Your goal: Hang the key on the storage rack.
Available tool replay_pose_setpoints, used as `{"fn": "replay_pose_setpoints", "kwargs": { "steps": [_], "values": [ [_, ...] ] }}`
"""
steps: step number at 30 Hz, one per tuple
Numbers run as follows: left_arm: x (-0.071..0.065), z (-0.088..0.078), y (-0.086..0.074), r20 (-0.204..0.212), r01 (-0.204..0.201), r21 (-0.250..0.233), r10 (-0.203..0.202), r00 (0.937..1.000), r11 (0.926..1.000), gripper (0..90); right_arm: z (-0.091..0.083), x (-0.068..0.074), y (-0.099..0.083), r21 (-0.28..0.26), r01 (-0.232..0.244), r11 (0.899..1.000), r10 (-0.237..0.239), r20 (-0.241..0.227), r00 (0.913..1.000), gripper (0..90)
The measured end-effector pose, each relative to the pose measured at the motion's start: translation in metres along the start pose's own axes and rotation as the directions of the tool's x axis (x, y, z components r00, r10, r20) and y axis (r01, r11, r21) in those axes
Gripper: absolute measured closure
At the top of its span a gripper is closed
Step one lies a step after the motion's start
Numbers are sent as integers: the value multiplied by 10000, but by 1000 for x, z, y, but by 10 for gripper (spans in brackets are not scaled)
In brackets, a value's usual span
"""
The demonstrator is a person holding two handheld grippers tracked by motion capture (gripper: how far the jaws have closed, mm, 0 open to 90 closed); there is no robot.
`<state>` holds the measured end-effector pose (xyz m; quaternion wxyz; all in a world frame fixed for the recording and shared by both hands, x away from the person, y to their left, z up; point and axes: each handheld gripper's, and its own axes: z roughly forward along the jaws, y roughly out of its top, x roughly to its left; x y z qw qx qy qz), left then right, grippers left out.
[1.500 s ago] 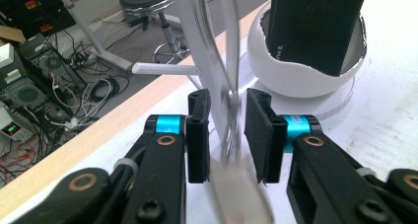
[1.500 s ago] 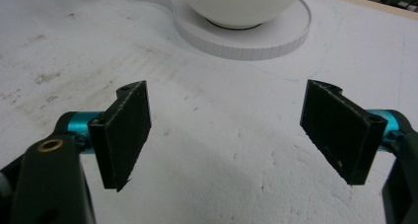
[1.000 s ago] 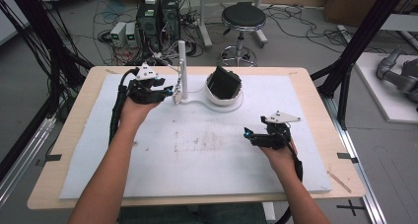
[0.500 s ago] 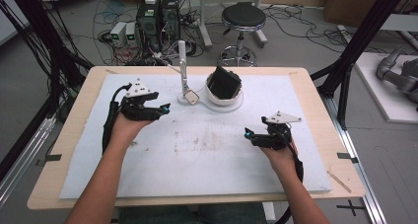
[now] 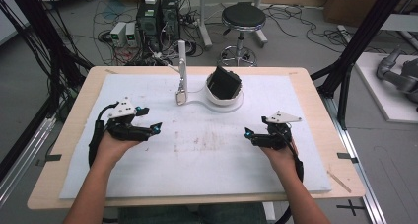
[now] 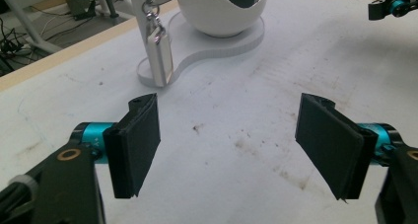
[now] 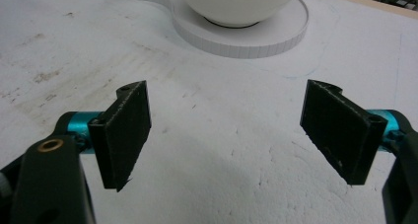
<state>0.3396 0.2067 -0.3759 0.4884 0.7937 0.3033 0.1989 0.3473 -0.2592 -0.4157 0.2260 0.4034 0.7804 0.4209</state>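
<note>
- We see a small white tag (image 6: 160, 56) hanging by a metal clasp from the upright post of a white stand (image 5: 181, 71), whose round base carries a white bowl (image 6: 222, 12).
- Left gripper (image 5: 150, 120): jaws have just been opening, released, nothing between them; the tag lies well ahead.
- Right gripper (image 5: 246, 133): jaws spread, empty, near the bowl.

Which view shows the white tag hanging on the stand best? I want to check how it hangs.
The left gripper view: the white tag hangs close and sharp on a metal clip from the post, above the stand's base. The high view shows it small and far off. The right gripper view catches the stand's white base.
</note>
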Motion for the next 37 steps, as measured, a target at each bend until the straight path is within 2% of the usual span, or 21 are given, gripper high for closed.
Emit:
{"fn": "replay_pose_setpoints", "kwargs": {
  "steps": [3, 7, 17, 21, 27, 37],
  "values": [
    [4, -4, -7, -64, 72, 49, -71, 10000, 10000, 235, 1, -1, 0, 15, -22, 10000, 22, -8, 10000, 197],
    [11, -9, -14, -233, 392, -77, -393, 9990, 9992, 230, 1, -1, 0, 39, -31, 10000, 31, -35, 10000, 198],
    [18, -14, -25, -382, 522, -55, -524, 9979, 9986, 226, 3, -2, 0, 42, -32, 10000, 32, 0, 10000, 198],
    [21, -13, -28, -244, 767, -116, -770, 9967, 9970, 222, 3, -3, 0, 76, -91, 9999, 91, -12, 10000, 197],
    [20, -12, -28, -208, 716, -92, -718, 9972, 9974, 221, 4, -3, 0, 115, -126, 9999, 127, -28, 9999, 198],
    [20, -11, -27, -4, 874, -194, -874, 9962, 9960, 219, 5, -2, 0, 147, -79, 9999, 78, 30, 10000, 197]
  ]
}}
